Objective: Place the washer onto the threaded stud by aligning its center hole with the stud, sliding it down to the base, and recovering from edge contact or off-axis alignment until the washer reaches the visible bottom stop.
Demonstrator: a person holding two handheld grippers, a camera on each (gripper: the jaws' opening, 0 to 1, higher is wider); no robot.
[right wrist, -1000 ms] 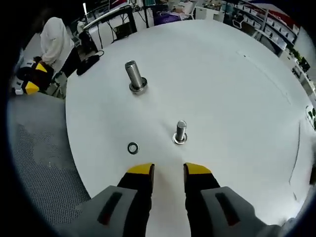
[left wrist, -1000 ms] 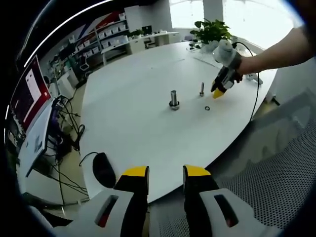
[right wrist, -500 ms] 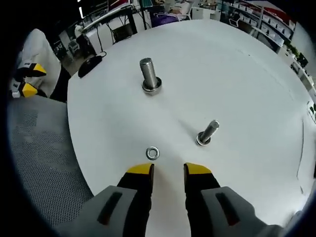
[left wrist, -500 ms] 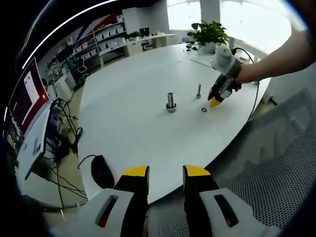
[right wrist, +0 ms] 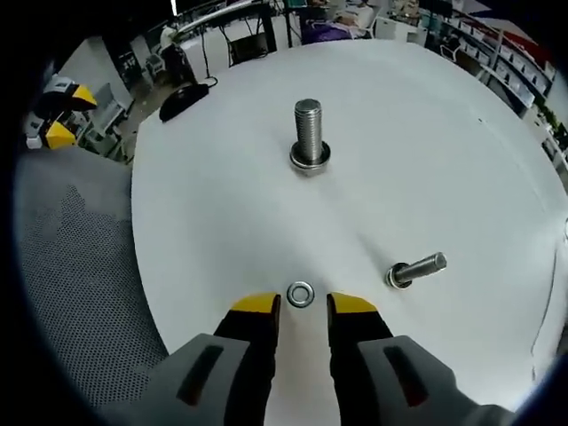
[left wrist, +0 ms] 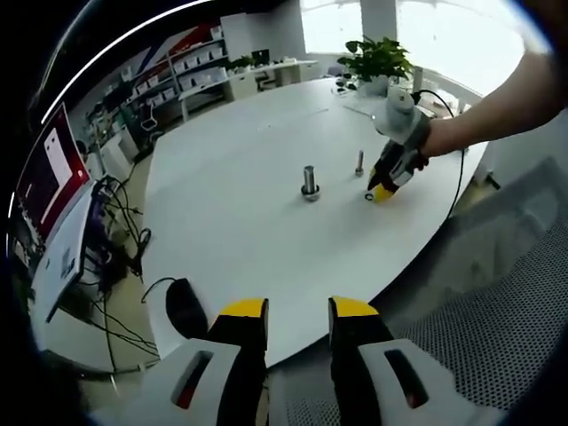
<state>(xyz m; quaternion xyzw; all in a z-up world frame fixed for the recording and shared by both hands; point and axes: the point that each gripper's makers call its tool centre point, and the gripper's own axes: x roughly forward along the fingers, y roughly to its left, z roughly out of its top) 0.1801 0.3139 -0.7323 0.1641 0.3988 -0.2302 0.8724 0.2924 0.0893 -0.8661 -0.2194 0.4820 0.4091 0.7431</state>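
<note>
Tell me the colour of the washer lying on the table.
Silvery metal, on the white table; the washer shows best in the right gripper view.

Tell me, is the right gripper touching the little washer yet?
Apart. In the right gripper view, white table shows between the washer and both yellow fingers.

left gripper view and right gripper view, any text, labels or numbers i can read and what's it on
None can be read.
Monitor: red and white screen content, too blurred to read.
Shelves: boxes too small to read.
Washer, big stud, small stud, left tool and right tool: no markings visible.
</note>
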